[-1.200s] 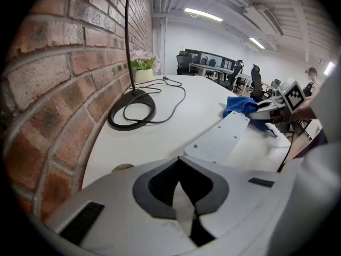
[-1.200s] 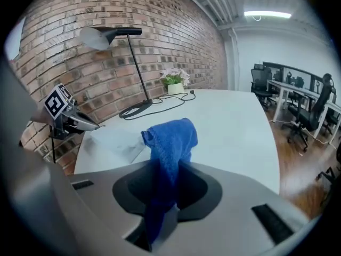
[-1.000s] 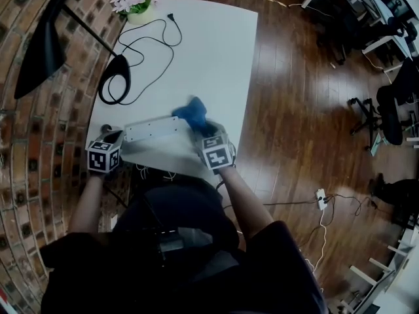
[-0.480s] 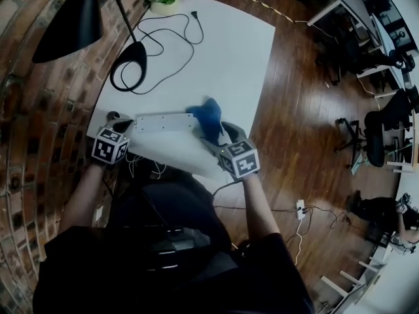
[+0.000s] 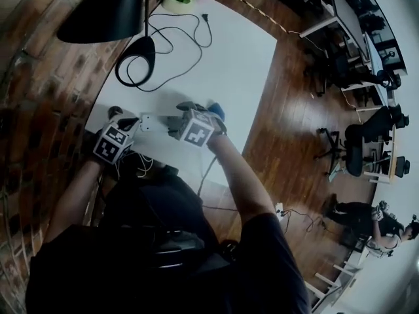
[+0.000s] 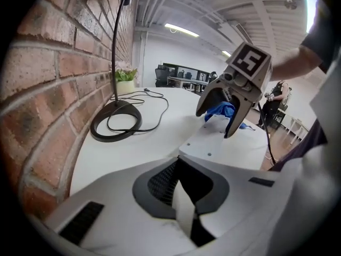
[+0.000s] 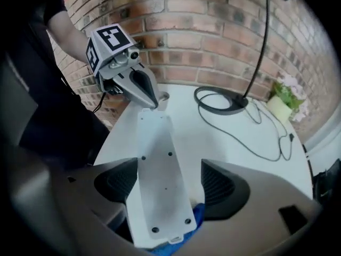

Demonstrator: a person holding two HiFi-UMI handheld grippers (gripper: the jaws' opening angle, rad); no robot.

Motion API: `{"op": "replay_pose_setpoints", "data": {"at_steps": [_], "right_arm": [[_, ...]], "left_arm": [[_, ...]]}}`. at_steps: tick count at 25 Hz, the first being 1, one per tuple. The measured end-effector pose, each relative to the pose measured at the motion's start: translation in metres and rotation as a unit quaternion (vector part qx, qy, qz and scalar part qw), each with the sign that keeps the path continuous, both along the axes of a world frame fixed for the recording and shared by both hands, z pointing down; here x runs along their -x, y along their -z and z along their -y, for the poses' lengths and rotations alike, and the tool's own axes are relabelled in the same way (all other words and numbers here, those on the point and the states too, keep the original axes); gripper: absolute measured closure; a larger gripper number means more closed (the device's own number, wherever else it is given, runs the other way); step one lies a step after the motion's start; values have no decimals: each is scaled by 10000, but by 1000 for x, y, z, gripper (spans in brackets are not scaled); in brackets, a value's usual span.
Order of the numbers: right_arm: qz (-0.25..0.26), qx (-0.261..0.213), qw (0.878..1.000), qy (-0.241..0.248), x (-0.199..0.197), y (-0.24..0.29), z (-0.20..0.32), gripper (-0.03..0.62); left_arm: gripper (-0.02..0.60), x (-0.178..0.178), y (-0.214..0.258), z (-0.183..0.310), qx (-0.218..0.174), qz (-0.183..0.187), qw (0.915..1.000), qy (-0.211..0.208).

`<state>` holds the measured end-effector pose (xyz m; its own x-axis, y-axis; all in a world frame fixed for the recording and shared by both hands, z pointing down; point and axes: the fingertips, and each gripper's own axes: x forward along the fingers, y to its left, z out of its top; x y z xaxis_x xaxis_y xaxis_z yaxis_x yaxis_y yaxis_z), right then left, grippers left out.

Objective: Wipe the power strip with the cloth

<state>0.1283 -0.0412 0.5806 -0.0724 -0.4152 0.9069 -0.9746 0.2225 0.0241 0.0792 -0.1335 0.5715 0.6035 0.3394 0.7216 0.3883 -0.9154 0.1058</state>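
With the left gripper [image 7: 151, 103] shut at the power strip's [image 7: 160, 164] end, the right gripper's [image 6: 216, 122] just-opened jaws straddle it, likely best regripping the cloth [image 7: 196, 216] squarely.

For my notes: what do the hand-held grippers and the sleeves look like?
The left hand-held gripper and right hand-held gripper each have grey curved jaws and a white cube with black square markers. The sleeves are black and short.

In the head view the right gripper [image 6: 215, 124] covers most of the power strip [image 5: 152, 121]; only its left end shows. The cloth [image 7: 197, 214] lies mostly under the strip's right end, cut off at the right gripper view's bottom edge. What the left gripper [image 7: 151, 103] pinches in its closed jaws, if anything, cannot be told.
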Motion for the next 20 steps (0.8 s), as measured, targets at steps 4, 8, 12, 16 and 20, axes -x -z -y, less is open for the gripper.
{"op": "replay_pose_setpoints", "data": {"at_steps": [4,8,12,16,20], "right_arm": [[620,643,9959,159,16,-23,-4,234],[137,450,9971,595,31,-27,0,307],[-684,107,9950,726,38,-21,-1,315],[-1853,64,9792,823,39,-22,-11,316],[-2573,-334,9631,711,43,-7,-5,316]], "left_arm": [[568,4,0,-5,126,64,9998,-153],[566,6,-1,1,125,151,9992,-349],[562,-1,4,9,312,-1,9986,-421],[503,-9,12,0,692,121,9918,-1068],[383,-8,16,-4,925,807,9738,-1916]]}}
